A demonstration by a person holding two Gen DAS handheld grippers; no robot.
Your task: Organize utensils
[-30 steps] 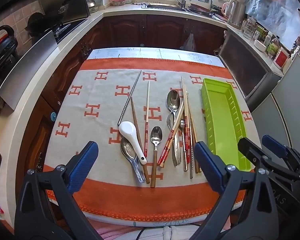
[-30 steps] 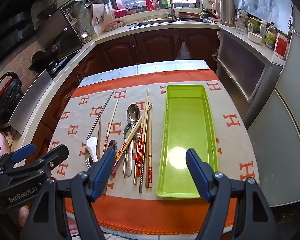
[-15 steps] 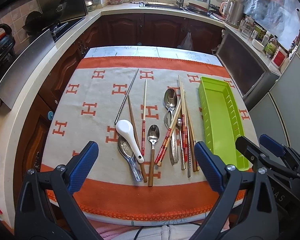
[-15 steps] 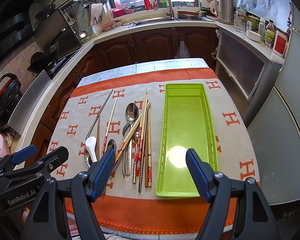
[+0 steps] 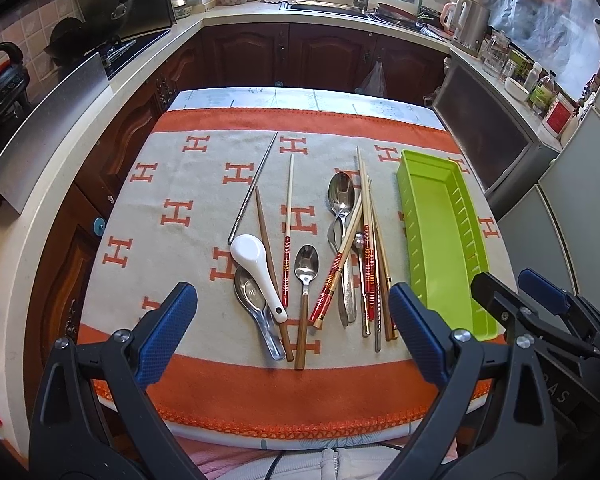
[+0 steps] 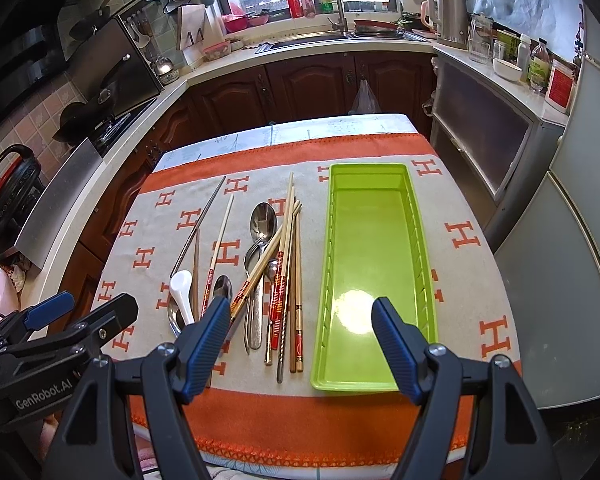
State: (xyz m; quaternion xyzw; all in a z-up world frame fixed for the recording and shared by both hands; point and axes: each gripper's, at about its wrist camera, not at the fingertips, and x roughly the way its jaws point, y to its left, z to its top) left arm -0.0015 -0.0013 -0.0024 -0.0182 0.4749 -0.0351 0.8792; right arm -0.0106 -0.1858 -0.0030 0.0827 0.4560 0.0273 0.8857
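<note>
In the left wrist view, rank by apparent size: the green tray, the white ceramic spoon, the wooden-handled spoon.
1. green tray, clearly the largest.
2. wooden-handled spoon, longer overall but slim.
3. white ceramic spoon, shorter with a broader bowl.
The two spoons lie at a similar distance from the camera, so their order is fairly safe by length, less so by area.

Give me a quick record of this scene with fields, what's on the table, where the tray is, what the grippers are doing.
surface: table under an orange and beige cloth
tray: green tray, empty, right of the utensils
utensils: loose pile of chopsticks and metal spoons on the cloth
white spoon: white ceramic spoon lying over a metal one
left gripper: open, holds nothing
right gripper: open, holds nothing
progress: nothing in the tray yet
</note>
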